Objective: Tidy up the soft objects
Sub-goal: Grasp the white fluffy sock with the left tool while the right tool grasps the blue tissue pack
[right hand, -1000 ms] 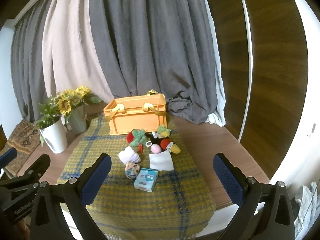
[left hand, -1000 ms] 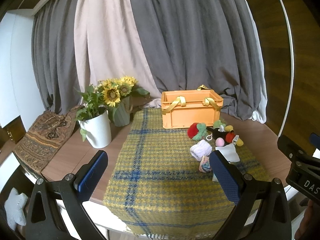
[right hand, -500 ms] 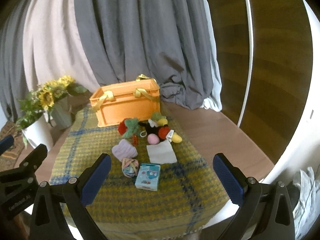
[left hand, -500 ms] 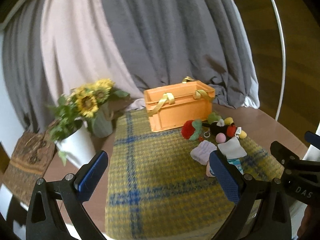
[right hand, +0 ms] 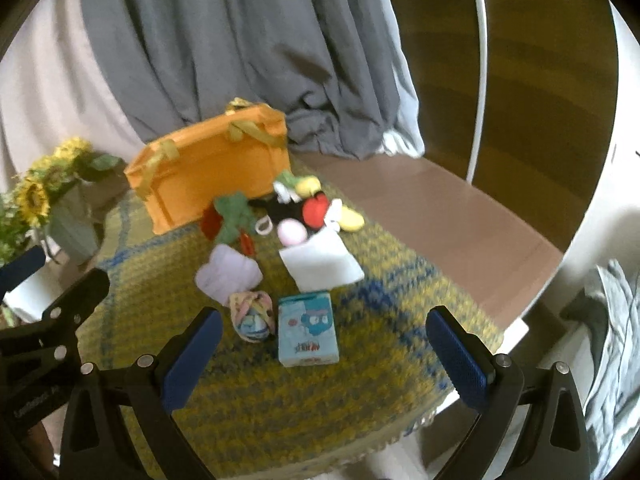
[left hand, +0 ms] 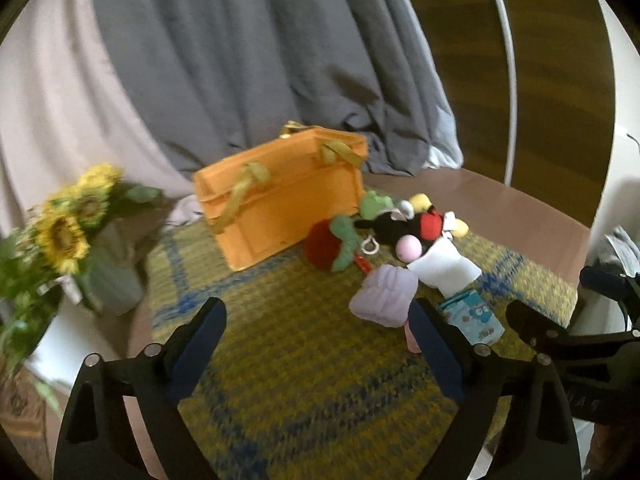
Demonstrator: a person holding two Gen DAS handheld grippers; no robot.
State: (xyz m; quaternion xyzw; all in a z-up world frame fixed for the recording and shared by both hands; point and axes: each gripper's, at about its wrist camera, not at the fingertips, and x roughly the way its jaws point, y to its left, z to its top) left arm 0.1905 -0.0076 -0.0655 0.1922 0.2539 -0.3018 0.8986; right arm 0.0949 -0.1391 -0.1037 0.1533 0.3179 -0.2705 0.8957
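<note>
An orange crate (left hand: 286, 200) (right hand: 212, 168) with yellow straps stands at the back of a yellow and blue plaid cloth (left hand: 304, 380) (right hand: 304, 400). In front of it lie a red and green plush (left hand: 330, 246) (right hand: 228, 216), a black, red and yellow plush toy (left hand: 408, 226) (right hand: 304, 206), a lilac cloth (left hand: 384, 294) (right hand: 228, 274), a white folded cloth (left hand: 444, 268) (right hand: 322, 264), a pastel knotted ball (right hand: 252, 316) and a light blue tissue pack (left hand: 474, 314) (right hand: 307, 330). My left gripper (left hand: 316, 350) and right gripper (right hand: 322, 354) are open and empty, above the cloth's near side.
Sunflowers in a grey-green vase (left hand: 80, 232) (right hand: 52, 200) stand left of the crate, beside a white pot (left hand: 60, 332). Grey and beige curtains (left hand: 240, 60) hang behind. The brown table top (right hand: 440, 224) extends to the right, with a wooden wall (right hand: 540, 80) beyond.
Both grippers have moved forward and tilted down toward the table, so the crate and toys look larger and nearer. Nothing was grasped or moved.
</note>
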